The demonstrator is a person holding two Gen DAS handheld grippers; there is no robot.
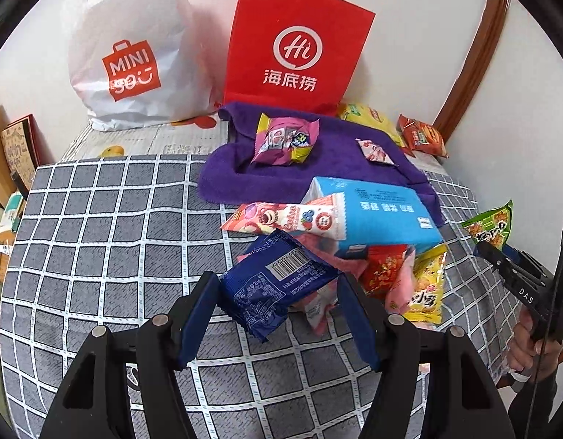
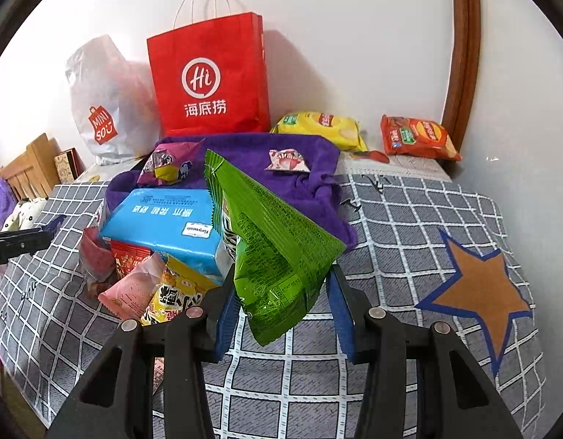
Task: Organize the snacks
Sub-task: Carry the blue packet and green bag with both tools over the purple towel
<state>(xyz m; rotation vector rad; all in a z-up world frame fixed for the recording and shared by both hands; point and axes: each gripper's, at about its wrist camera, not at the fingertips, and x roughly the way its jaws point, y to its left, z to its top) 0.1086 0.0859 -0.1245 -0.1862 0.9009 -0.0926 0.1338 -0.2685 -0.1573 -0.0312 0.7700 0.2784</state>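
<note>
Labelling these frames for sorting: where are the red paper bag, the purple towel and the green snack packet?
red paper bag (image 1: 296, 47), left wrist view, front face.
purple towel (image 1: 340, 168), left wrist view, bare middle.
green snack packet (image 2: 278, 256), right wrist view, back face.

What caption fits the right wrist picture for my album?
Right gripper lifts a green snack packet above the checked cloth, snack pile beside it.

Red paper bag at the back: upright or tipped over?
Upright. The red paper bag stands on its base against the wall, its white handles up, behind the purple towel.
</note>
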